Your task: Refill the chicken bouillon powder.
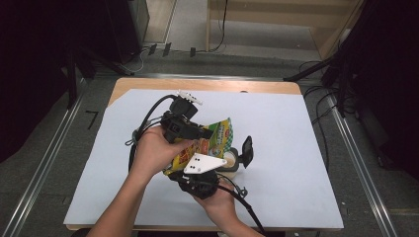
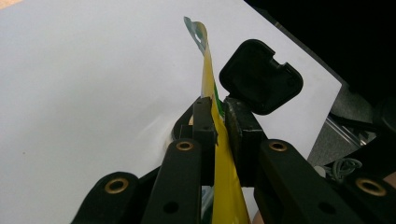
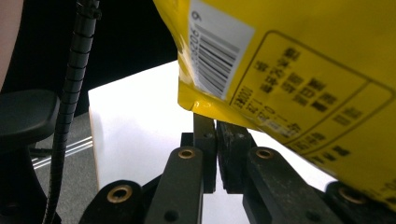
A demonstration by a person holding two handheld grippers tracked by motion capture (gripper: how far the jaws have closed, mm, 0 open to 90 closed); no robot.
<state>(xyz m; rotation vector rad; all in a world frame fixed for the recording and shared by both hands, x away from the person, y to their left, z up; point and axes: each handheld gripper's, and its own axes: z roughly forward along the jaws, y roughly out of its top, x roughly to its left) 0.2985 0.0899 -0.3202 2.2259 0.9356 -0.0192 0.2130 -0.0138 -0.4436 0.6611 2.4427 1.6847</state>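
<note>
Yellow pouch (image 1: 210,140) held in the air over mid-table, nearer the front edge than the back, stretched between both grippers. Left gripper (image 2: 217,119) clamped on pouch's thin edge, seen side-on between jaws. Right gripper (image 3: 215,135) closed at pouch's lower seam beside barcode; grip probable, contact point partly hidden. Two opposed pinches likely meant to pull seam apart or steady it for opening. Black-lidded container (image 1: 240,155) just right of pouch on white sheet (image 1: 296,148), lid flipped up, likely awaiting contents.

Yellow pouch (image 3: 299,70) above closed tool (image 3: 216,135)
</note>
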